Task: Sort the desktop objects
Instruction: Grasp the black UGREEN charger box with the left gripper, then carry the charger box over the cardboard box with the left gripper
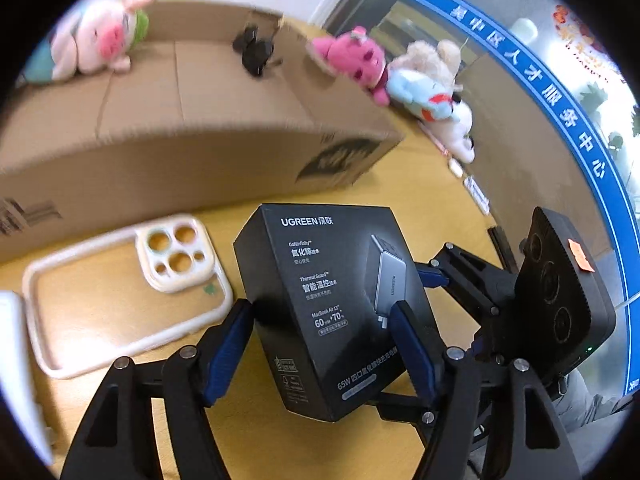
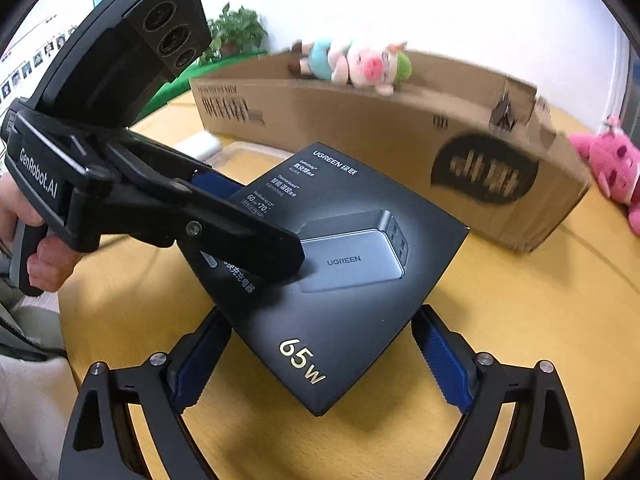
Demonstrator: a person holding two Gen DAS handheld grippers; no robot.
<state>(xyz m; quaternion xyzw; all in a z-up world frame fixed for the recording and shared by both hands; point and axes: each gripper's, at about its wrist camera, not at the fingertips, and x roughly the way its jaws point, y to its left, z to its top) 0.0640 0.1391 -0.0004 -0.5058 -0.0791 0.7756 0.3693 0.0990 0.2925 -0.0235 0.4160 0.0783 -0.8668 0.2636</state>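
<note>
We saw a long cardboard box (image 1: pixel 192 120) lying across the far side of the wooden table (image 2: pixel 520 320), with a pig plush (image 1: pixel 100 40) on top and a pink plush (image 2: pixel 612 168) at its right end. Nearer sat the black UGREEN charger box (image 1: pixel 320 300), tilted. Our left gripper (image 1: pixel 320 352) pinched it, blue pads (image 1: pixel 224 356) pressed on both sides. Our right gripper (image 2: pixel 320 364) stood spread around the box's near corner, without touching it. A clear phone case (image 1: pixel 120 292) lay left of the charger box.
</note>
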